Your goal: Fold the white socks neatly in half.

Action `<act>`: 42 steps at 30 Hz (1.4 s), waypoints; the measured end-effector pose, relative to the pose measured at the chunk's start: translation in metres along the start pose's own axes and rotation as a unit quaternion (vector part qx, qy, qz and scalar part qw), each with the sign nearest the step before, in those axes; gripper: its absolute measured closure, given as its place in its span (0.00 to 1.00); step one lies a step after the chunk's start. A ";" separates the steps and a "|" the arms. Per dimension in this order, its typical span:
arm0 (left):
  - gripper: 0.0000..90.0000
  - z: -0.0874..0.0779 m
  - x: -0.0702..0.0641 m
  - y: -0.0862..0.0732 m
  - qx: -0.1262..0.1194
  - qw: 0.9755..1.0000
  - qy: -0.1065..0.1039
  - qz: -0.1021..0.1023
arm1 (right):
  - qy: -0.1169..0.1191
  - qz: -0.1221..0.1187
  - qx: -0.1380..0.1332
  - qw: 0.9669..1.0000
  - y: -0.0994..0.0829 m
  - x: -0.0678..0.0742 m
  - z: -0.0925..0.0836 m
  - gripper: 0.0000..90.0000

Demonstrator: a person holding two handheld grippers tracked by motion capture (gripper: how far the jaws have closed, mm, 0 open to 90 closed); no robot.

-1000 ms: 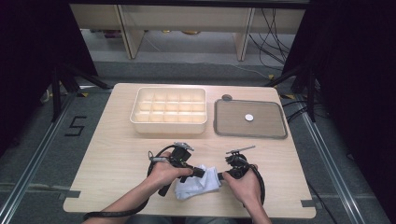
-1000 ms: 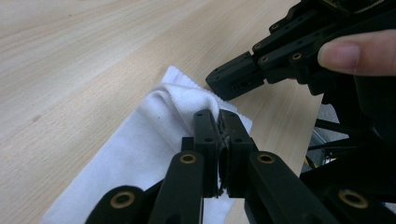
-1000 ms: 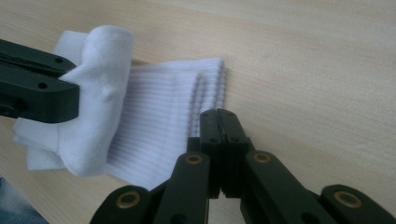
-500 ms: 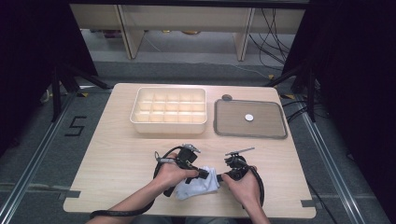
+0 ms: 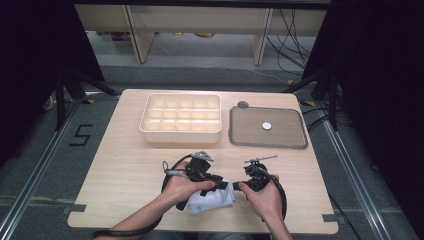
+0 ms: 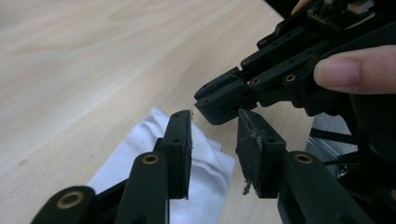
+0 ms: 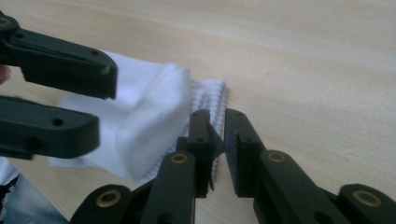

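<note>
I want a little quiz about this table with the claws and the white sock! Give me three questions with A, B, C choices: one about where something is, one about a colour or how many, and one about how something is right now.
1. Where does the white sock lie?
A. In the divided tray
B. On the table's near edge, between the two claws
C. On the grey tray

2. How many small round white things lie on the grey tray?
A. One
B. Three
C. None

3. How are the jaws of the left claw?
A. Clamped on the sock
B. Clamped on the table edge
C. Apart, with a gap between them

Answers:
1 B: the high view shows it on the wood by the hands.
2 A: a single white disc sits there.
3 C: the left gripper view shows a clear gap; the jaws have just been opening, the sock lying beneath.
</note>
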State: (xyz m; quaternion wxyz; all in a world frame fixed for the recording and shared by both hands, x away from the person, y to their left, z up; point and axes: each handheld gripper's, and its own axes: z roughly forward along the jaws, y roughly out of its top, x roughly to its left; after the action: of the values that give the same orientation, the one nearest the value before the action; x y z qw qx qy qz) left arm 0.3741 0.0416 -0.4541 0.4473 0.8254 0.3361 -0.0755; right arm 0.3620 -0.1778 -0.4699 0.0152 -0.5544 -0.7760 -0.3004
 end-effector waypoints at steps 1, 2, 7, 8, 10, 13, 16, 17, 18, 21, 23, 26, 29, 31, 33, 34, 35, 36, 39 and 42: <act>0.74 -0.004 0.000 0.000 -0.001 1.000 0.001 0.004 | 0.000 -0.001 -0.007 1.000 0.001 0.002 -0.004 0.87; 0.75 -0.008 0.001 -0.001 -0.004 1.000 0.003 0.003 | 0.001 -0.004 -0.010 1.000 0.002 0.003 -0.006 0.87; 0.88 -0.015 0.009 -0.014 0.029 0.999 0.016 0.007 | 0.014 -0.016 -0.031 0.999 0.011 0.017 -0.019 0.85; 0.89 -0.015 0.010 -0.018 0.036 0.999 0.018 0.007 | 0.014 -0.025 -0.026 0.999 0.014 0.021 -0.021 0.85; 0.91 -0.015 0.010 -0.026 0.047 0.999 0.015 0.006 | 0.027 -0.046 -0.039 0.998 0.017 0.030 -0.019 0.87; 0.93 -0.017 0.011 -0.035 0.059 0.998 0.017 0.000 | 0.041 -0.061 0.000 0.997 0.021 0.044 -0.010 0.91; 0.94 -0.018 0.015 -0.042 0.067 0.997 0.022 -0.006 | 0.038 -0.080 0.025 0.996 0.021 0.050 0.005 0.91; 0.94 -0.018 0.016 -0.043 0.073 0.997 0.022 -0.007 | 0.034 -0.082 0.032 0.996 0.021 0.049 0.010 0.92; 0.94 -0.018 0.016 -0.045 0.083 0.996 0.028 -0.005 | 0.028 -0.076 0.037 0.996 0.021 0.049 0.012 0.92; 0.94 -0.016 0.019 -0.050 0.088 0.996 0.027 -0.012 | 0.022 -0.076 0.040 0.996 0.018 0.042 0.016 0.92; 0.94 -0.015 0.021 -0.051 0.090 0.995 0.031 -0.015 | 0.007 -0.065 0.042 0.997 0.017 0.037 0.016 0.92; 0.95 -0.015 0.023 -0.052 0.092 0.995 0.032 -0.016 | 0.004 -0.061 0.040 0.997 0.015 0.029 0.012 0.93; 0.95 -0.015 0.023 -0.053 0.094 0.995 0.035 -0.017 | 0.003 -0.055 0.046 0.997 0.013 0.025 0.012 0.93; 0.95 -0.015 0.024 -0.053 0.096 0.995 0.037 -0.016 | 0.002 -0.056 0.047 0.997 0.011 0.022 0.013 0.93; 0.95 -0.015 0.024 -0.053 0.098 0.994 0.038 -0.016 | 0.001 -0.055 0.046 0.997 0.010 0.021 0.014 0.93; 0.95 -0.015 0.025 -0.054 0.093 0.995 0.039 -0.018 | 0.000 -0.055 0.046 0.997 0.009 0.021 0.015 0.93; 0.95 -0.016 0.025 -0.054 0.093 0.995 0.037 -0.019 | 0.000 -0.058 0.046 0.997 0.009 0.020 0.015 0.93; 0.94 -0.018 0.025 -0.054 0.091 0.995 0.039 -0.017 | 0.000 -0.057 0.046 0.997 0.008 0.020 0.015 0.93; 0.90 -0.027 0.024 -0.052 0.070 0.996 0.040 -0.024 | -0.001 -0.056 0.045 0.997 0.008 0.019 0.016 0.93; 0.79 -0.043 0.025 -0.049 0.040 0.997 0.061 -0.034 | -0.002 -0.054 0.044 0.998 0.007 0.019 0.015 0.93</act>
State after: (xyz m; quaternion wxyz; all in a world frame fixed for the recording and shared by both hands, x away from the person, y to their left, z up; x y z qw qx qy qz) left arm 0.3547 0.1061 -0.4732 0.3901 0.8338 0.3871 -0.0533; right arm 0.3658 -0.1526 -0.4723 0.0221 -0.5114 -0.8171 -0.2653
